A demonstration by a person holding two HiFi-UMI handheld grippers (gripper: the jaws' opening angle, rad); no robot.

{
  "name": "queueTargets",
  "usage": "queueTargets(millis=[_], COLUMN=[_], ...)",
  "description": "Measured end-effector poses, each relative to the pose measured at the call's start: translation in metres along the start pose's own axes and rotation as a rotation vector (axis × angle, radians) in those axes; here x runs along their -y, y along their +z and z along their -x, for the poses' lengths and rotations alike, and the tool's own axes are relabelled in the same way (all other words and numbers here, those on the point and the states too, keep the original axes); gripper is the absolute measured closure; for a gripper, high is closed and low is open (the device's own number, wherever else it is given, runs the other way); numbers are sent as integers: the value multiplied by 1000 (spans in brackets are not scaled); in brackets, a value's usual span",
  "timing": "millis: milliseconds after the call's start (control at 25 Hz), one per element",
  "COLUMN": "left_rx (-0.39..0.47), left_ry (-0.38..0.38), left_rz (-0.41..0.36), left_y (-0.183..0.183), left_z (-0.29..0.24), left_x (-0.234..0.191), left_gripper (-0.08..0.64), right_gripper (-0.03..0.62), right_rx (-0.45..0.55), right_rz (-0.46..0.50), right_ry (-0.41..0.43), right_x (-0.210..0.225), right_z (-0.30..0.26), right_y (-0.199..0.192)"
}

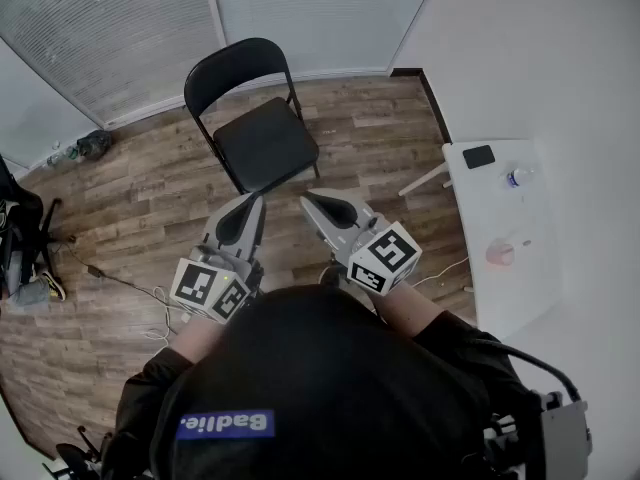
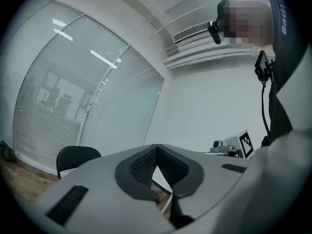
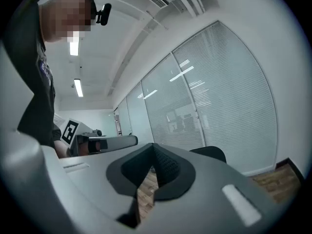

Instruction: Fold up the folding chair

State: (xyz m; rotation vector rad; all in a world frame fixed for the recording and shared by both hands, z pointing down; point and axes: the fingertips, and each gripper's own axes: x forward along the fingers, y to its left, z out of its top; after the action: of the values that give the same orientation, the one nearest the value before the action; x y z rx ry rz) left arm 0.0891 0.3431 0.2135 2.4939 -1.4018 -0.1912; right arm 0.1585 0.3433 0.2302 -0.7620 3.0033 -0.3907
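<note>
Black folding chair [image 1: 255, 133] unfolded on wood floor [image 1: 140, 198], left gripper [image 1: 247, 203] and right gripper [image 1: 313, 200] side by side near it, white table [image 1: 525, 288] at right.

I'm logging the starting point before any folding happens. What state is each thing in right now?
folding chair: unfolded, standing upright on the wood floor, untouched.
left claw: shut, empty, short of the chair.
right claw: shut, empty, short of the chair.
blinds: lowered over the windows.
</note>
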Motion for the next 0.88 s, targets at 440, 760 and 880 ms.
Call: queueTargets(millis=[440, 760, 880], left_rx=[0, -7, 0], left_ry=[1, 11, 17], left_rz=[8, 16, 18], left_y=[-3, -5, -6], left_z=[-2, -5, -1], left_x=[-7, -9, -11], left_gripper=[558, 558, 558], right_gripper=[597, 595, 595], right_rx=[4, 20, 19], right_rz=[1, -9, -14], right_ry=[10, 21, 24], right_x=[1, 3, 1], right_z=[-7, -9, -10], right_y=[-1, 2, 1])
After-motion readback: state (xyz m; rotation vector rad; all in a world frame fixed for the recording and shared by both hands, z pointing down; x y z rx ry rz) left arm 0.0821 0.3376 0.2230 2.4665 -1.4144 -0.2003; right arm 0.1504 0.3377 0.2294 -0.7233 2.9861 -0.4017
